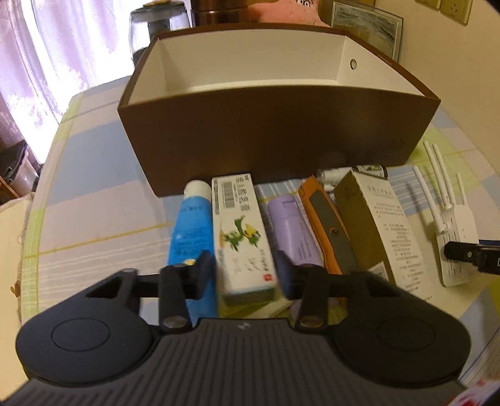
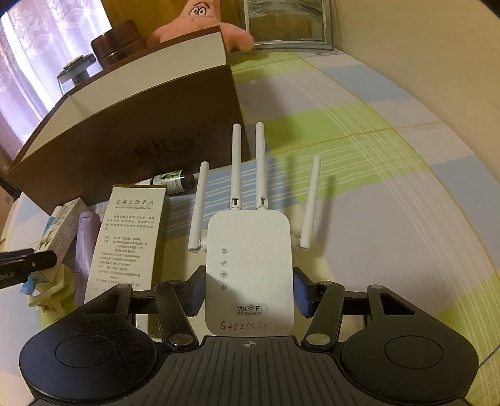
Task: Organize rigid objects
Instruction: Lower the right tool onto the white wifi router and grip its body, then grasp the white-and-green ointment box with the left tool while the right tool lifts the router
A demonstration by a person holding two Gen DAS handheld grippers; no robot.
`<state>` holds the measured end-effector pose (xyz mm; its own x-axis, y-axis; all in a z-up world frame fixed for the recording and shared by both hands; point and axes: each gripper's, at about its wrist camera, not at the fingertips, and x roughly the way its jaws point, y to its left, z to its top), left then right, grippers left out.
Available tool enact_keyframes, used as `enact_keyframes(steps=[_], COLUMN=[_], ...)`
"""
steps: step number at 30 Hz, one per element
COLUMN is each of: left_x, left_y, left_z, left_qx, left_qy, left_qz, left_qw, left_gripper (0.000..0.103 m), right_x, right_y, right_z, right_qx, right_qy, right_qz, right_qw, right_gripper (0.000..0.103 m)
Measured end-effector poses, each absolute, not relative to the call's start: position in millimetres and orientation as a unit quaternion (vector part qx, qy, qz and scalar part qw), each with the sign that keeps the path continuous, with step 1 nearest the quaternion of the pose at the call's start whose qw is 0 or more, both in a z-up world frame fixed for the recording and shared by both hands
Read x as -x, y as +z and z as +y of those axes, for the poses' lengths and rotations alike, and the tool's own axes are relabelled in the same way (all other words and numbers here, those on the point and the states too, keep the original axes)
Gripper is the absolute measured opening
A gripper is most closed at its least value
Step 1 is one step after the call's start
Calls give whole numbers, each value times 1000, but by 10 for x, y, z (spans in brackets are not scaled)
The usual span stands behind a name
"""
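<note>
My left gripper (image 1: 247, 268) is shut on the near end of a white box with a green plant print (image 1: 240, 225); a pad presses each long side. It lies in a row with a blue tube (image 1: 190, 228), a purple tube (image 1: 290, 225), an orange utility knife (image 1: 328, 225) and a tall beige box (image 1: 378, 225). A big brown box with a white inside (image 1: 275, 137) stands open behind the row. My right gripper (image 2: 250, 293) is shut on a white WiFi repeater (image 2: 250, 250) with several antennas, flat on the checked cloth.
A small dark bottle (image 2: 175, 181) lies against the brown box (image 2: 140, 125). Behind it stand a glass jar (image 1: 159, 28), a brown canister (image 2: 118, 40), a pink plush (image 2: 193, 22) and a framed picture (image 2: 287, 22). A wall runs along the right; the checked cloth (image 2: 375, 218) lies bare there.
</note>
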<state>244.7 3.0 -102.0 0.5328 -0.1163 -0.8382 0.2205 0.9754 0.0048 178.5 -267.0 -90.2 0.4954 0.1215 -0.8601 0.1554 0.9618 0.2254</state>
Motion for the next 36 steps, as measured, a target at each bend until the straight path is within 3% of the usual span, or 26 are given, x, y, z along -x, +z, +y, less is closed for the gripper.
enact_keyframes(steps=[10, 17, 20, 25, 27, 36], left_x=[-2120, -2287, -2434, -2580, -2588, -2521], left_y=[-920, -889, -936, -1042, -1073, -1085], left_z=[162, 119, 68, -1, -5, -2], left_qx=[-52, -53, -64, -90, -91, -89], left_qy=[-107, -120, -124, -127, -129, -125], left_qz=[486, 483, 486, 498, 501, 490], left_qw=[866, 866, 863, 853, 851, 858], left_gripper=[34, 47, 47, 44, 36, 34], right_x=[-1679, -1750, -1804, -1858, -1873, -1848], right_y=[-896, -894, -901, -913, -921, -932], right_z=[-2708, -2743, -2752, -2719, -2688, -2611], right_qx=[-134, -140, -144, -139, -130, -97], right_qy=[-1, 2, 6, 3, 3, 1], right_qz=[509, 514, 518, 520, 521, 517], right_qw=[850, 846, 843, 843, 844, 851], right_gripper=[53, 55, 57, 57, 57, 55])
